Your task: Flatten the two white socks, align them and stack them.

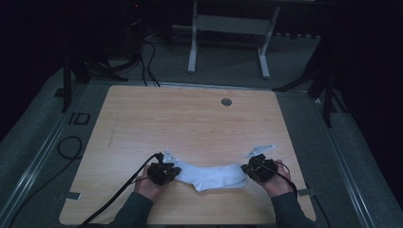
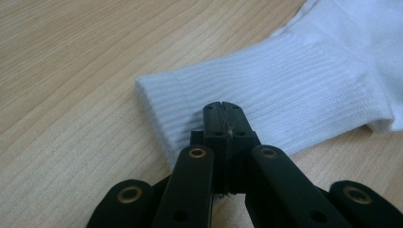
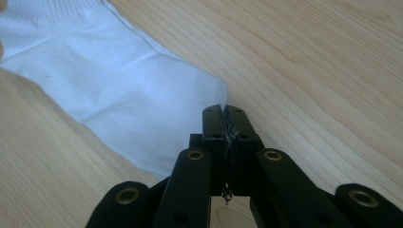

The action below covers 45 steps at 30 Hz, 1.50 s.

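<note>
On the table [image 1: 142,114], one white sock [image 1: 214,175] is pinched by two tools: left tool [image 1: 172,172], right tool [image 1: 247,169].

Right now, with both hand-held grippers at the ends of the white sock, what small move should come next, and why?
Probably lift both ends together, just off the table. The left hand-held gripper looks shut on the ribbed cuff of the white sock, and the right hand-held gripper on the toe end. The sock lies flat and curved between them, so an even, small lift would probably straighten it.
</note>
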Each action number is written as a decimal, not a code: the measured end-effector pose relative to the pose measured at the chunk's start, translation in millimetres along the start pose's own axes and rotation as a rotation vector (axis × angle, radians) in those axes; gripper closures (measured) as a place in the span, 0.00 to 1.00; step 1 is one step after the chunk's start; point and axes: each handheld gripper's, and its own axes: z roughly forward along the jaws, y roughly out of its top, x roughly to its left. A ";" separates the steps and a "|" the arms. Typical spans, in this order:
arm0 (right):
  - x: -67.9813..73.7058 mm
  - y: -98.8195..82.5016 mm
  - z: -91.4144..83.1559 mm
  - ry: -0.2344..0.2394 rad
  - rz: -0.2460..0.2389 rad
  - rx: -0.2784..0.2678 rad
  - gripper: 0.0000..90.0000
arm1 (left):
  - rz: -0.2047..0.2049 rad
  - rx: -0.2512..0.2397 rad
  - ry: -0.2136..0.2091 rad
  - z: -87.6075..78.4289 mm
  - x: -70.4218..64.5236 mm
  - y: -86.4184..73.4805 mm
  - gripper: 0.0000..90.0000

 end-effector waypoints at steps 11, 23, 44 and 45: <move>4.4 -4.9 9.0 0.018 -0.009 0.018 0.98 | 0.000 0.000 0.000 -0.1 -0.1 -0.2 1.00; 1.9 -11.6 28.3 0.031 -0.008 0.069 0.98 | -0.002 0.000 -0.001 -0.1 -0.2 -0.3 1.00; -14.9 -9.9 8.9 -0.013 0.035 -0.025 0.64 | 0.000 -0.022 -0.017 -1.6 0.4 0.0 0.95; -14.9 -9.9 8.9 -0.013 0.035 -0.025 0.64 | 0.000 -0.022 -0.017 -1.6 0.4 0.0 0.95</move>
